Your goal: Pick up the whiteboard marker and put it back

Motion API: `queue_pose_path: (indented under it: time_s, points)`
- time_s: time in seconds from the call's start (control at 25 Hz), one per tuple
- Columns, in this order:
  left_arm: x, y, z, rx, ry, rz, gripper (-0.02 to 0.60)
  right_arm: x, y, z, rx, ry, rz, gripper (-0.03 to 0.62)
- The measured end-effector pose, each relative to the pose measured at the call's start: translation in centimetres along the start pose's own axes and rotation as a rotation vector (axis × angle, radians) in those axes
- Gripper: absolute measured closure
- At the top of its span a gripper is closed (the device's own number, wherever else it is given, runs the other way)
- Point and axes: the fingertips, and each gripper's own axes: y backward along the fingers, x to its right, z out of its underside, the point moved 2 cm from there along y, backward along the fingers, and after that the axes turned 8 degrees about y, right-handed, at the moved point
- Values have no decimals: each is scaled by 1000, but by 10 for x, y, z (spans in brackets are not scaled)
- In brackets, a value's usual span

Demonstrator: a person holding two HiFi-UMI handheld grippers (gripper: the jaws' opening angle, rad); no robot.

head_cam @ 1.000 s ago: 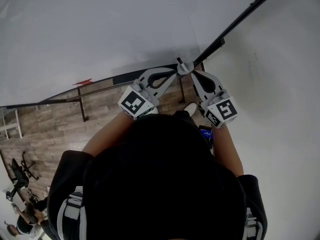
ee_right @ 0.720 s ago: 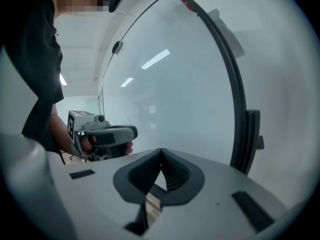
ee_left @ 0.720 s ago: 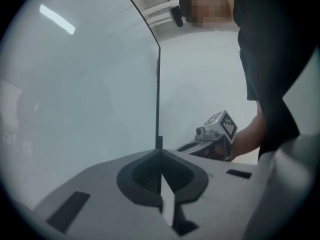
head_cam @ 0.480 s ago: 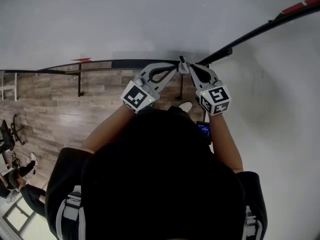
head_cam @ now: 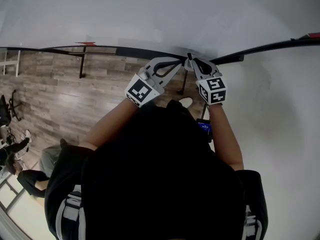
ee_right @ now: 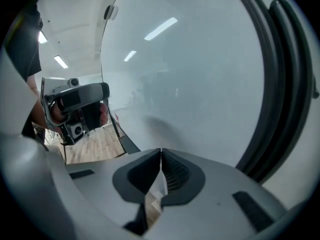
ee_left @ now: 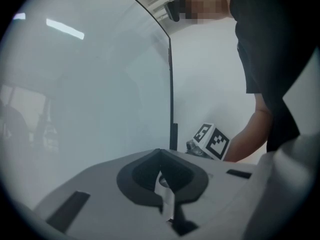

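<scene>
Up against the whiteboard (head_cam: pixel 150 14), near its dark lower rail (head_cam: pixel 125 50), both tools are held close together, tips nearly meeting.

- Left gripper (head_cam: pixel 181 64): clenched. Its own view has the two jaw tips pressed together, with only pale board showing through the slot below them. Nothing is gripped.
- Right gripper (head_cam: pixel 194 64): jaw tips touching at the top in its own view. They have just been easing open by a hair, and nothing sits between them. Ribbed pads (ee_right: pixel 175 176) are bare.
- Whiteboard marker: cannot tell where it is, since no view shows it plainly. Neither tool carries it.
- The left gripper view catches the right tool's marker cube (ee_left: pixel 211 140) just beyond its jaws, with a bare forearm (ee_left: pixel 250 139) behind it.
- The right gripper view shows the left tool's housing in a hand (ee_right: pixel 75 109). The glossy board reflects ceiling lights, and a thick dark frame band (ee_right: pixel 280 84) curves down the right side.
- Below the rail there is a wood-plank floor (head_cam: pixel 75 94), with a white shoe (head_cam: pixel 186 102) just under the grippers.
</scene>
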Motion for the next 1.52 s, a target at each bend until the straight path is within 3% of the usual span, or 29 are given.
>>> queue_pose_path:
  time_s: [0.2, 0.96, 1.52]
  points:
    - [-2, 1, 0, 0, 8, -15, 578, 0, -17, 11, -53, 22, -18, 543]
    - [-9, 8, 1, -25, 16, -32, 578, -1, -43, 23, -119, 111, -3, 525]
    - [-9, 21, -3, -16, 19, -24, 578, -6, -21, -1, 2, 62, 18, 531]
